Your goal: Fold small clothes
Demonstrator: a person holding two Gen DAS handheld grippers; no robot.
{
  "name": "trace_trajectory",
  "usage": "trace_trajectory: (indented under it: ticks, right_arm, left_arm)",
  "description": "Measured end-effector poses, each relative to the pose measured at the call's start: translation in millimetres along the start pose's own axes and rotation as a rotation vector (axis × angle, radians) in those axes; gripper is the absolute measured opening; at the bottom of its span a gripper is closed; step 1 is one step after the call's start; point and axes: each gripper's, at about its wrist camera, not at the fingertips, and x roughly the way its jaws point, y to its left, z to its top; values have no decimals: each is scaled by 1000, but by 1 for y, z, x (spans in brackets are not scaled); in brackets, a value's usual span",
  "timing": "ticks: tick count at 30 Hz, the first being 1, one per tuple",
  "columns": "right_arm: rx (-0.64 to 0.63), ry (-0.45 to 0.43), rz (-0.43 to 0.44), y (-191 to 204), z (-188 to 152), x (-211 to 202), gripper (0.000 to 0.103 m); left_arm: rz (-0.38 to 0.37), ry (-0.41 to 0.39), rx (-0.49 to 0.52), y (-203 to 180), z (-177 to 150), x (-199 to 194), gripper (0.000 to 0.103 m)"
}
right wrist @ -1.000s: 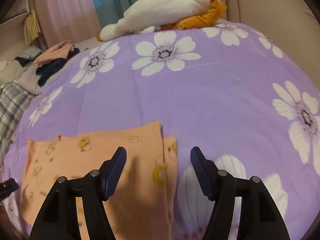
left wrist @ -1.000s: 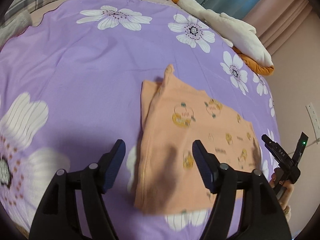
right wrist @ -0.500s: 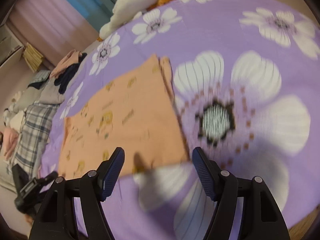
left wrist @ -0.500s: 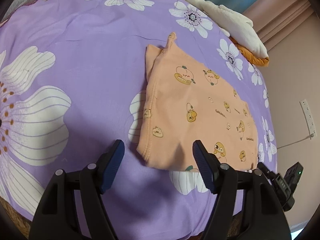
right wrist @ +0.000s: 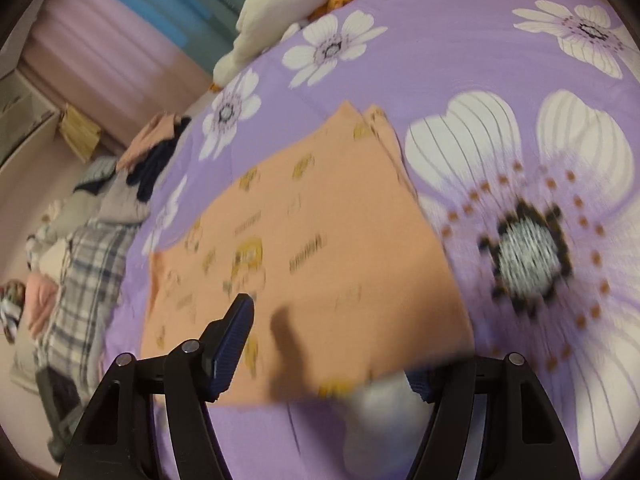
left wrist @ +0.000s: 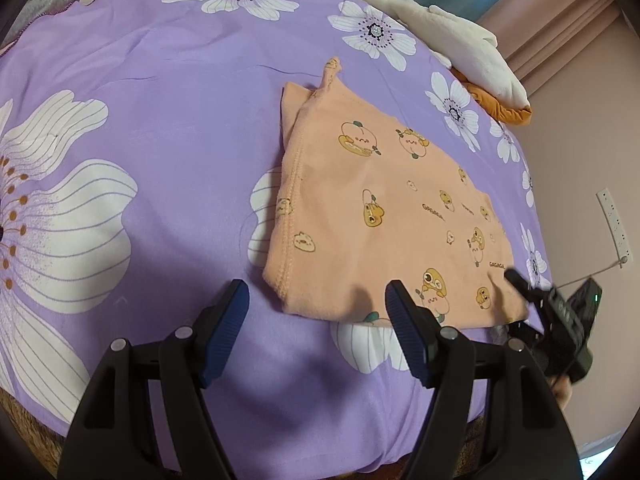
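bed: purple cover, white flowers | folded peach garment flat near its edge | white-and-orange plush at far side | clothes pile along another edge

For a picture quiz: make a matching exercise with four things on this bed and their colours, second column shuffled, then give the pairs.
Column one:
1. bedspread
2. folded garment
3. plush toy
4. left gripper finger pads

Column two:
A. cream white
B. dark blue
C. purple with white flowers
D. peach with small cartoon prints

Pairs: 1-C, 2-D, 3-A, 4-B
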Motion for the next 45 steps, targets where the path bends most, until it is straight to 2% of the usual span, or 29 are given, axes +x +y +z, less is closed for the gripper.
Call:
trace_trajectory:
  ticks: [1, 3, 5, 7, 9, 11, 18, 24, 29, 32, 36, 41, 45]
  right_arm:
    - [14, -8, 3, 0, 2, 2, 70]
    - [54, -19, 5, 0, 9, 9, 57]
    - [94, -25, 19, -2, 13, 15, 50]
    - [136, -10, 20, -2, 15, 23, 37]
    - [146, -20, 6, -2, 13, 23, 17]
    - [145, -34, 4, -3, 12, 18, 12]
    - [154, -73, -2, -4, 12, -7, 8]
    - [138, -151, -59, -7, 22, -42, 7]
    - [63, -218, -184, -7, 34, -69, 7]
    - [-47, -226, -264, 8, 42, -74, 7]
    - [-230, -231, -320, 49, 41, -68, 7]
    - [-481, -196, -290, 113, 26, -53, 7]
    - [-686, -80, -250, 160, -7, -11, 7]
  left_arm:
    - [2, -2, -1, 0, 0, 0, 70]
    - [1, -3, -5, 1, 0, 0, 70]
    - [2, 0, -5, 1, 1, 0, 70]
    - [2, 1, -6, 1, 1, -1, 70]
    - [-1, 2, -8, 1, 2, -1, 70]
    - [1, 1, -10, 1, 2, -2, 70]
    - [5, 8, -5, -1, 4, -2, 70]
    - [8, -1, 13, -5, 4, -9, 71]
    - [29, -14, 20, -7, 4, -14, 71]
    - [38, -24, 19, -6, 4, -19, 71]
    - [40, -38, 8, -3, 5, -24, 71]
    - [48, -54, -4, 3, 5, -33, 71]
    - [56, -58, -20, 9, 4, -36, 71]
